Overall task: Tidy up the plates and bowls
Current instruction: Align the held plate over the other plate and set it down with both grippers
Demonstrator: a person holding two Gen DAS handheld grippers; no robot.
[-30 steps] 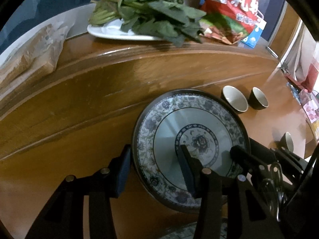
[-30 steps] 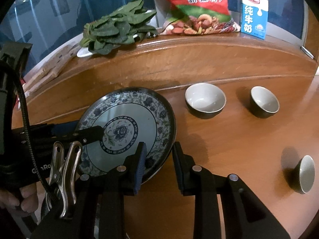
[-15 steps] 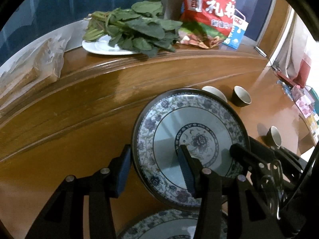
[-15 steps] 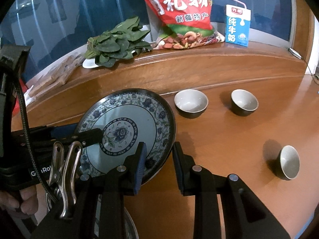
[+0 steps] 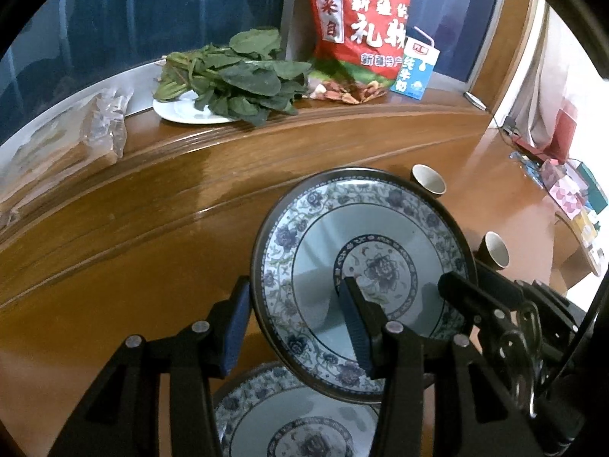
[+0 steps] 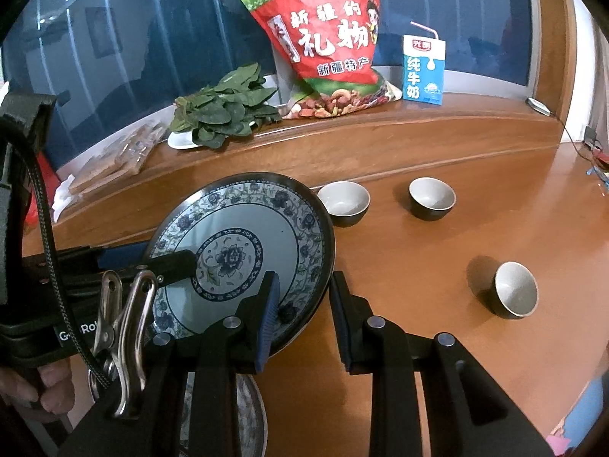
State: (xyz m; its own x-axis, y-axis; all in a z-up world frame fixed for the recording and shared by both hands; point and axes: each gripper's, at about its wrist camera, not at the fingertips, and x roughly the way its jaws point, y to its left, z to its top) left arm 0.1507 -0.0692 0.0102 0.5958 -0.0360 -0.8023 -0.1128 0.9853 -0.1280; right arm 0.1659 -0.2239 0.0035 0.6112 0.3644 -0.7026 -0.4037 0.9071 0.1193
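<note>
3 small bowls (image 6: 432,198) dot wooden table (image 6: 437,266)

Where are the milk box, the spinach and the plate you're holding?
milk box (image 6: 423,70), right wrist view, blue front face.
spinach (image 5: 243,80), left wrist view, top leaves of the pile.
plate (image 5: 365,236), left wrist view, flowered centre.

Glossy brown wooden counter (image 6: 437,266) in front of me, raised ledge (image 6: 380,129) along its back edge, dark window (image 6: 133,38) behind, reflections on it.
</note>
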